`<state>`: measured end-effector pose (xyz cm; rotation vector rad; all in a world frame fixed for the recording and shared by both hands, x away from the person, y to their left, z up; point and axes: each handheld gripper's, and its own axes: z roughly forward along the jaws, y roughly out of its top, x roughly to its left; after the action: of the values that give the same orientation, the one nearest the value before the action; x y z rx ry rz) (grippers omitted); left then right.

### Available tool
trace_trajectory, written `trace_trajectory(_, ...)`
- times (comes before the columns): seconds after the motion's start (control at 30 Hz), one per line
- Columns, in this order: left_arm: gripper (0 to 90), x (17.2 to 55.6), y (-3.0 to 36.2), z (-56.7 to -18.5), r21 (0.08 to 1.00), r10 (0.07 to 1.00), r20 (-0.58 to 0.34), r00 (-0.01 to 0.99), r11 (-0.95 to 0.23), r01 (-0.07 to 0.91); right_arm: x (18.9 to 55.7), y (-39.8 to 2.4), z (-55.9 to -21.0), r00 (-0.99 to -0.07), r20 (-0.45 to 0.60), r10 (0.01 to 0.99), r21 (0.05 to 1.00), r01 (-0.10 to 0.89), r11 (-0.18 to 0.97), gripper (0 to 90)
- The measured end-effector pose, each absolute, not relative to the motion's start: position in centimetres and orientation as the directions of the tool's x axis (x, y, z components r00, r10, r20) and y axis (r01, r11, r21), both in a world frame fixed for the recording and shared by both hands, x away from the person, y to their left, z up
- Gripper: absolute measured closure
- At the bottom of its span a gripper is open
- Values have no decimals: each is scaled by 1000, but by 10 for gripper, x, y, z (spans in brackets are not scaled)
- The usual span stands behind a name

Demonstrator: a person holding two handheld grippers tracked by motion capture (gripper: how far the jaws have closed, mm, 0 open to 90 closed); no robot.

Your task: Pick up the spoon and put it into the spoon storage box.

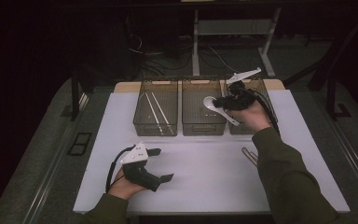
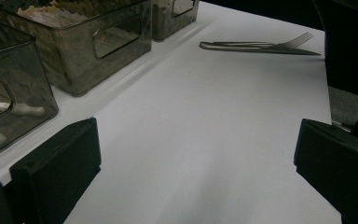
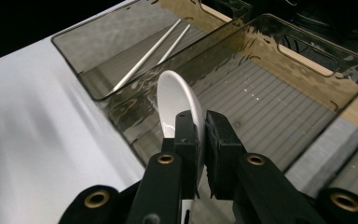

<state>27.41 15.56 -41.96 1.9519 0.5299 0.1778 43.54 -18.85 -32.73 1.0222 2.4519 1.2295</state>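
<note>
My right gripper [image 1: 224,101] [image 3: 199,130] is shut on a white spoon [image 1: 213,106] [image 3: 177,100], held over the middle clear bin [image 1: 203,113] [image 3: 279,93], bowl toward the left. The left clear bin [image 1: 156,114] [image 3: 116,51] holds two white chopsticks [image 1: 154,108] [image 3: 151,53]. A third bin [image 1: 256,88] stands under my right hand. A metal fork and knife [image 2: 261,45] [image 1: 249,155] lie on the white mat near my right forearm. My left gripper [image 1: 163,164] [image 2: 191,163] rests open on the mat at the front left, with nothing between its jaws.
The three bins stand in a row at the back of the white mat [image 1: 200,172]. The table's wooden edge [image 1: 121,87] shows behind them. Beyond are a dark floor, cables and table legs [image 1: 196,42].
</note>
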Motion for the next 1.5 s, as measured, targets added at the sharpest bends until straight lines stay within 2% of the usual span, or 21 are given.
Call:
trace_trajectory(0.47,0,274,155,-420,894,436,-112,893,-348,282,463,-160,-346,-744,89,662,771,472,427,836)
trace_trajectory(1.0,0,275,155,-420,893,433,-115,894,-349,284,478,-142,-376,-735,117,668,717,527,455,824)
trace_trajectory(1.27,0,275,155,-420,893,432,-112,895,-350,281,474,-148,-372,-728,183,661,736,547,399,671)
trace_trajectory(1.5,0,274,155,-420,894,435,-114,893,-348,283,465,-161,-360,-717,195,670,763,540,355,528)
